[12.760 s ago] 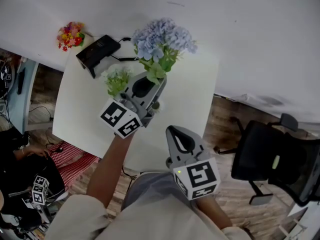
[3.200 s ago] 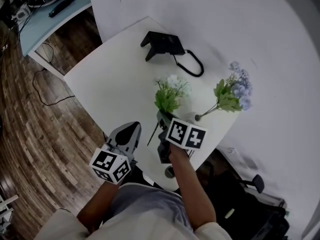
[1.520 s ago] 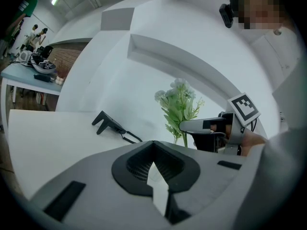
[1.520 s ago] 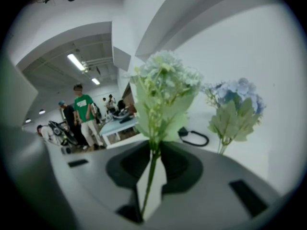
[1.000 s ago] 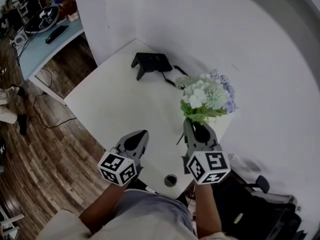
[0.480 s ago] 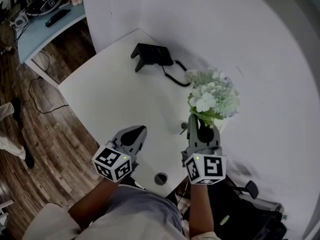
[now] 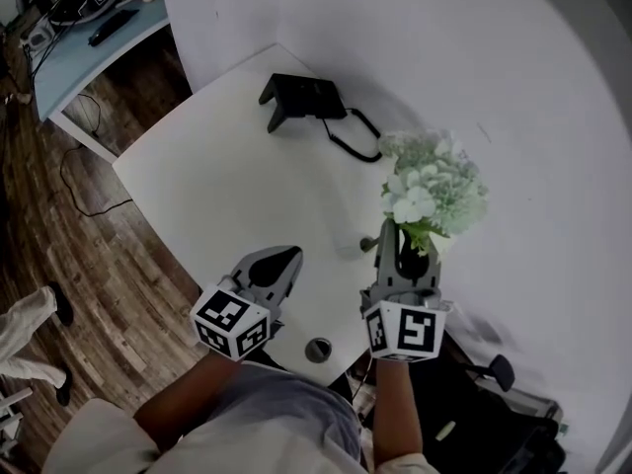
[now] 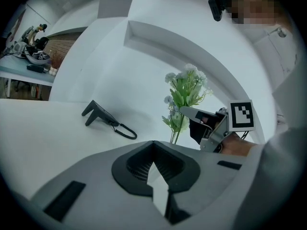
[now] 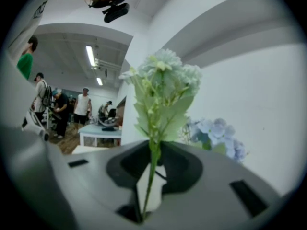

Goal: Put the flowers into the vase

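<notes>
Our right gripper [image 9: 152,174] pinches the stem of the white-green spray [image 9: 163,87], raised over the right corner of the surface [image 7: 227,176]. Our closed, empty left gripper [image 7: 286,258] hovers near the front edge. Insertion is still to do, and we see no vase.

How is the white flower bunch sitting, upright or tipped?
Upright: the white flower bunch stands blooms-up, its stem clamped between the right gripper's jaws.

Two flower bunches: one white-green bunch [image 7: 434,191], one blue bunch [image 9: 218,135]. One black device [image 7: 301,95] near the table's far corner.
</notes>
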